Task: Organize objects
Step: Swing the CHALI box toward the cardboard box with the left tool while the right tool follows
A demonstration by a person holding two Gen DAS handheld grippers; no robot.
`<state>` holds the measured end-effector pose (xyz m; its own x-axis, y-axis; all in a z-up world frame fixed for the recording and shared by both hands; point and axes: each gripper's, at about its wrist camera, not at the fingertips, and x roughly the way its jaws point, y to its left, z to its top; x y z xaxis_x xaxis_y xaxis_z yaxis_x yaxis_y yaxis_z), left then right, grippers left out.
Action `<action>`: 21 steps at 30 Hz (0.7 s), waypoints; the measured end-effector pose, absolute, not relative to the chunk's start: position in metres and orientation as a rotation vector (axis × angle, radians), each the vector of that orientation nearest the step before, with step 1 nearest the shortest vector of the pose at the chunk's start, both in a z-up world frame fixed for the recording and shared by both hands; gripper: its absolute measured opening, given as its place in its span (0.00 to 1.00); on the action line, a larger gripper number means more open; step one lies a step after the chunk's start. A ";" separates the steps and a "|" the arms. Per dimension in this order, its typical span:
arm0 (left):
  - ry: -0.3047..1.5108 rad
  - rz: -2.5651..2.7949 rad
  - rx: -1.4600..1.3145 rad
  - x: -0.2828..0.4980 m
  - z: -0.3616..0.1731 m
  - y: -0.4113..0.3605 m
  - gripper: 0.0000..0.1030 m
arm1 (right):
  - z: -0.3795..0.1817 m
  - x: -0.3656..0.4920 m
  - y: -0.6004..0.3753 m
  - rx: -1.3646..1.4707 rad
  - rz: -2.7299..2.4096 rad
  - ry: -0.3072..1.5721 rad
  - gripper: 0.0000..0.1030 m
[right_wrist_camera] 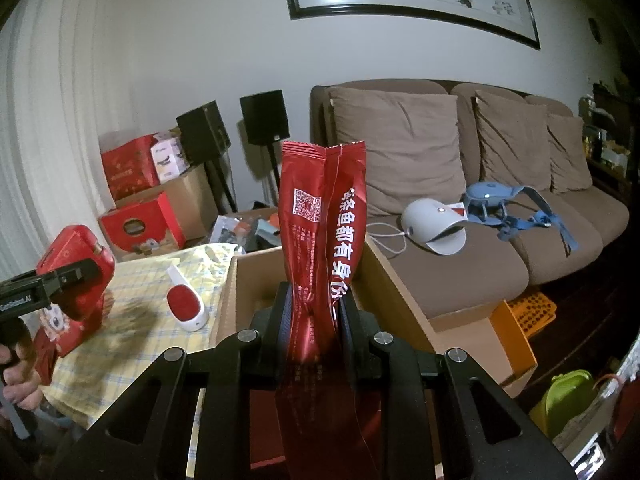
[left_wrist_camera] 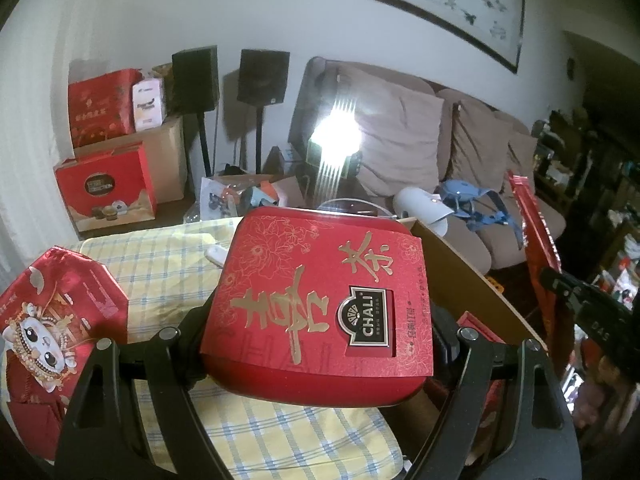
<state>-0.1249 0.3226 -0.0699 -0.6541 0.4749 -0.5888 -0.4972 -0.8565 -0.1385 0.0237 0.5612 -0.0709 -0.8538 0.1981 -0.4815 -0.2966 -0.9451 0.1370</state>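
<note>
1. I had a red tea tin, marked CHALI w/ gold characters, clamped across its width in the left gripper. The jaws stood wide because the tin is broad; pads pressed on both its sides. The tin was lifted clear of the table, tilted, its far end nearest the table's right edge.
2. My right gripper was nearly closed, pinching a tall red foil packet low on its body. The packet stood upright betw. the pads, its crimped top pointing up, QR code and white characters facing me.
3. An open cardboard box sat at the table's right edge, just beyond the packet. I judged it the likely drop spot: both held items hung near or over its opening, so I was prob. holding them there to load them in.
4. The table carried a yellow-and-blue checked cloth. A red carton w/ a cartoon face lay at its near left corner. A small red-and-white oval device lay mid-table, just beside the box's left wall.
5. In the right wrist view, a person's hand showed at the left edge, gripping the left tool's handle.
6. Behind: a brown sofa w/ cushions, two black speakers on stands, stacked red gift boxes against the wall.
7. I couldn't tell what, if anything, lay inside the box.
</note>
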 end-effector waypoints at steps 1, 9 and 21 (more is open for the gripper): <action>0.047 2.453 -0.858 -0.125 -0.069 0.323 0.79 | -0.071 0.024 0.562 -0.692 2.780 0.301 0.21; 0.051 2.436 -0.842 -0.120 -0.067 0.333 0.79 | -0.071 0.025 0.564 -0.697 2.766 0.298 0.21; 0.052 2.413 -0.840 -0.115 -0.066 0.343 0.79 | -0.072 0.029 0.574 -0.692 2.742 0.309 0.21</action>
<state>-0.1155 0.3428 -0.0656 -0.6347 0.5102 -0.5803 -0.5348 -0.8321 -0.1467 0.0292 0.5740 -0.0716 -0.8404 0.2303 -0.4906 -0.3337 -0.9332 0.1335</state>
